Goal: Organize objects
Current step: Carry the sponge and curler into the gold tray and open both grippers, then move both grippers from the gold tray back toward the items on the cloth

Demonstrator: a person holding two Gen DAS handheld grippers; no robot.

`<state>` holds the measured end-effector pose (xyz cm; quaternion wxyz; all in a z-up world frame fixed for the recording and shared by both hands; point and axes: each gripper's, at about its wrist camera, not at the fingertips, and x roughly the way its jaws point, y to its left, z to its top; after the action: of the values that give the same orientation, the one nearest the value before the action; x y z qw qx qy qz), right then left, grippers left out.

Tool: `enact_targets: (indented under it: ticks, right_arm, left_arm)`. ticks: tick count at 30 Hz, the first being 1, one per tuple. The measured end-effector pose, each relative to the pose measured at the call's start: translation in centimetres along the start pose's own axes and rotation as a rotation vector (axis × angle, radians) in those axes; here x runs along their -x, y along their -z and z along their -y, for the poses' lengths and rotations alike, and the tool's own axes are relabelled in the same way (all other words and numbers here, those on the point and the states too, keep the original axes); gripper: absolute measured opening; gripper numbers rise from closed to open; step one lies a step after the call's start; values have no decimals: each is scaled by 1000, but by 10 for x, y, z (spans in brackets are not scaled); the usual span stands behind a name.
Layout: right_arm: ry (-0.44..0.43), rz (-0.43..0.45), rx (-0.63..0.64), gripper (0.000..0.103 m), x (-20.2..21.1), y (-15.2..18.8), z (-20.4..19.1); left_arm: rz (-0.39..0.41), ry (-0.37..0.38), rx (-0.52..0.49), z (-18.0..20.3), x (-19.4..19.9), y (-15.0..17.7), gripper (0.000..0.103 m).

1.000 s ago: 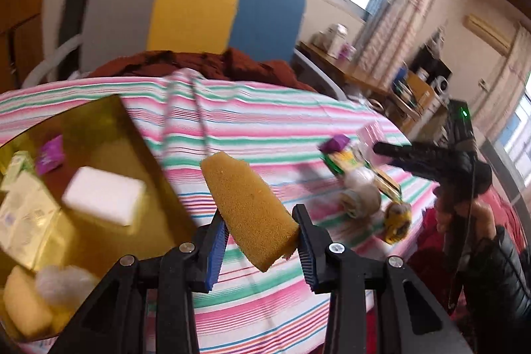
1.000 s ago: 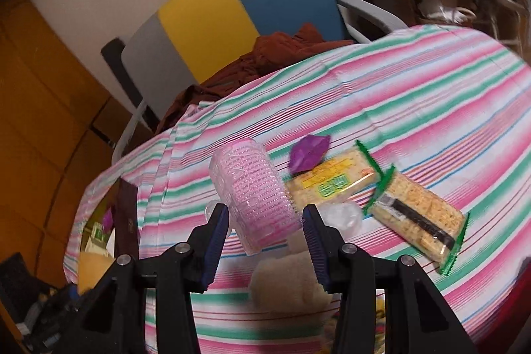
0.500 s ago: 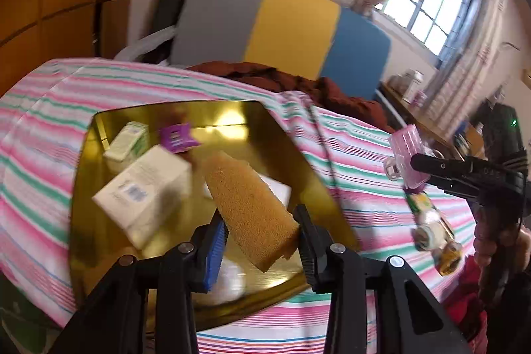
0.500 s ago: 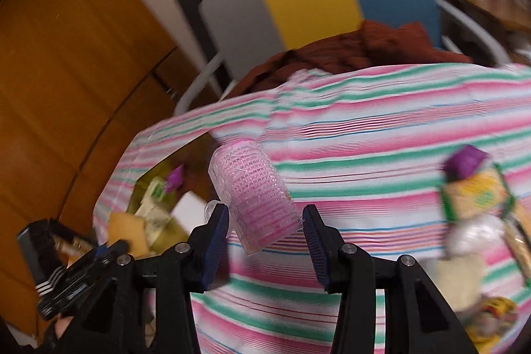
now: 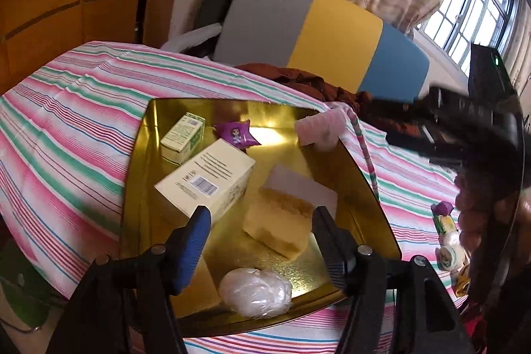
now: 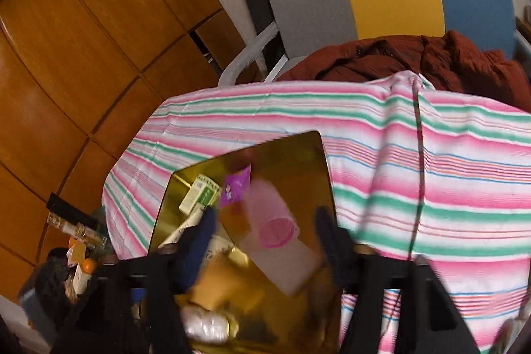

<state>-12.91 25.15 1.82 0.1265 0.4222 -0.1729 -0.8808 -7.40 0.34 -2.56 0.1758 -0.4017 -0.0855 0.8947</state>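
Both grippers hang over the gold tray (image 5: 139, 155), each with its jaws spread and nothing between them. Below the left gripper (image 5: 259, 221) the sponge (image 5: 278, 224) lies flat on the tray, against a white block (image 5: 298, 184) and just right of the big carton (image 5: 205, 178). In front of the right gripper (image 6: 265, 221) the pink roller (image 6: 272, 218) is blurred over the tray's far right part; I can't tell whether it has landed.

From here I'd lift both tools straight up, clear of the rim, so neither finger drags the carton or tips the roller out over the right edge. The roller looks round and light, so it may well roll; leave it room by the purple packet (image 5: 235, 135).

The tray sits on a pink, green and white striped cloth (image 5: 66, 121), with more small items waiting near the right end of the table. Behind stands a grey, yellow and blue chair (image 5: 298, 22) with a rust jacket (image 6: 415, 62), wooden panels left, a curtained window right.
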Motion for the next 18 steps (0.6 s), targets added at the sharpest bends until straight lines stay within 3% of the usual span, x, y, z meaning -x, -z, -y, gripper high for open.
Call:
enact_targets:
  ticks: [8,18]
  right_arm:
    - [39,-31,43,74,2,29,-1]
    - [120,-1,119,79,26,69,-11]
  left_arm:
    - [10,-19,-18,8,8,-1,64]
    - [11,-47,-55,23,16,5,64]
